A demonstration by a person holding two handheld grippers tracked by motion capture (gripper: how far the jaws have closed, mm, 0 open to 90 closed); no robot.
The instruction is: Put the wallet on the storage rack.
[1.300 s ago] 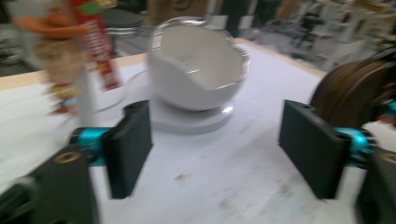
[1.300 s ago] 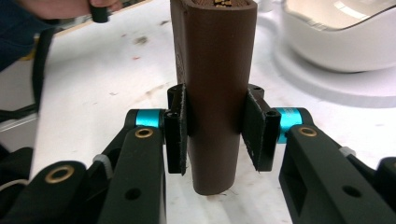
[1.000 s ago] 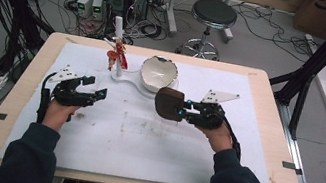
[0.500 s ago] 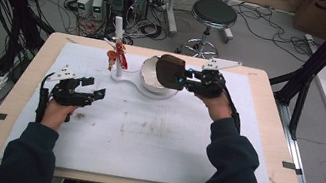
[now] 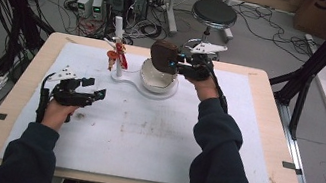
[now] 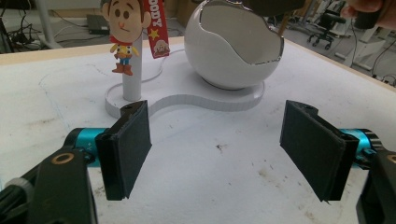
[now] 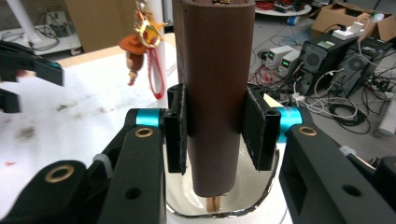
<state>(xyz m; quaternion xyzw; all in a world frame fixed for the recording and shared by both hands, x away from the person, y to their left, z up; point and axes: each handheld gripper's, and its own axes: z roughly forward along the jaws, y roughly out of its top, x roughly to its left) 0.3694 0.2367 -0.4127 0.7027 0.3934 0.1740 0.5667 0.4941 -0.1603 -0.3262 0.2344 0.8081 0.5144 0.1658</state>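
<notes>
- While the right gripper (image 7: pixel 215 123) clenches its fingers on a brown ice-cream bar (image 7: pixel 214 70), the bar hangs above the white bowl (image 5: pixel 157 81).
- The left gripper (image 6: pixel 215 149) rests released on the worktop (image 5: pixel 254 138).

The near half of the tabletop (image 5: pixel 150 150) lies bare, a broad stained white sheet between the two forearms where a hand could pass freely. The left gripper (image 5: pixel 92 93) hovers low over its left part, jaws spread wide with nothing between them; ahead of it runs open sheet up to the white stand base (image 6: pixel 187 98). On that base stand the obstacles: a thin post (image 5: pixel 119 48) hung with a cowboy figure keychain (image 6: pixel 123 32), and beside it the white bowl (image 5: pixel 158 78). The bowl's mouth is partly taken up by the brown block (image 5: pixel 163 57) (a wooden stick shows at its lower end) clamped in the right gripper (image 5: pixel 175 64) above it.
</notes>
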